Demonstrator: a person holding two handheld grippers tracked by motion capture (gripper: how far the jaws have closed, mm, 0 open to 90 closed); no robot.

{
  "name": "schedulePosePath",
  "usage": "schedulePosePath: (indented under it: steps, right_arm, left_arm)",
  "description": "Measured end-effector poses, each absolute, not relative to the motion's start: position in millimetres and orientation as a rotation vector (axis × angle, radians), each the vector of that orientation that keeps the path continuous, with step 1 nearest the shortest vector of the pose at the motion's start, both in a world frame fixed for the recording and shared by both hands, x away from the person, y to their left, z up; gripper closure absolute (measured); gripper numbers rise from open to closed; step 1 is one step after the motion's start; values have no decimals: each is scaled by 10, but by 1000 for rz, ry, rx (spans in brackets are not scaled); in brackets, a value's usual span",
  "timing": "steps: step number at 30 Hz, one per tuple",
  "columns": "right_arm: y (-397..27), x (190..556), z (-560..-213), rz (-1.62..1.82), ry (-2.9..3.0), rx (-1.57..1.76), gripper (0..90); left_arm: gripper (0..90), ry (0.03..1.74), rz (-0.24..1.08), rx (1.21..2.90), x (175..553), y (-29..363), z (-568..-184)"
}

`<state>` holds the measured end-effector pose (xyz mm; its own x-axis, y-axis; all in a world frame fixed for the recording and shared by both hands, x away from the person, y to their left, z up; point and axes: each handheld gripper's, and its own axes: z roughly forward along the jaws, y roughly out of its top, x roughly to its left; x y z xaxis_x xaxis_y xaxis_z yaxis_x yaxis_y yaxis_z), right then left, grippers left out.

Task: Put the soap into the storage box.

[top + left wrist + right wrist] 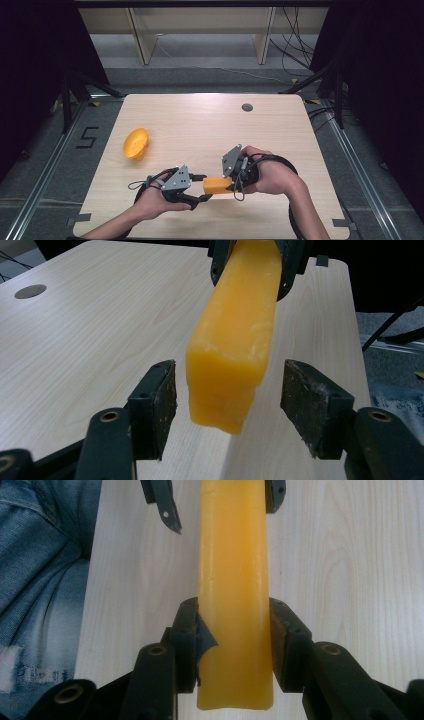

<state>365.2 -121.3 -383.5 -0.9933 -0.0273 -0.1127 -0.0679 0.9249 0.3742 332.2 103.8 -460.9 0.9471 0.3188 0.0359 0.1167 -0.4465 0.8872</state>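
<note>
Right gripper [232, 645] clamps the orange block [234, 605] on both long sides near one end, holding it level above the table [200, 120]. Left gripper [227, 400] sits with jaws apart around the block's free end, pads not touching. Block looks stiff, waxy, probably slick; chipped edges suggest brittleness. Best hold: flat sides, near the end. An orange bowl [135, 143] lies well left of the block.

Yellow-orange block [217, 185], held above table
</note>
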Motion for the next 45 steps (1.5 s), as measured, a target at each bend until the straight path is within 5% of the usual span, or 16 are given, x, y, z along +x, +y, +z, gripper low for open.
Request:
schedulePosePath:
  steps: [32, 39, 45]
  right_arm:
    - [-1051, 3623, -3837, 624, 2983, -246, 616]
    - [-1046, 3625, -3818, 613, 2954, -167, 572]
    - [-1114, 3630, -3745, 701, 2911, -55, 424]
  left_arm:
    - [580, 225, 212, 2050, 3282, 1027, -4630]
    - [600, 228, 230, 2072, 3289, 1055, -4568]
    - [602, 299, 220, 2081, 3279, 1086, -4567]
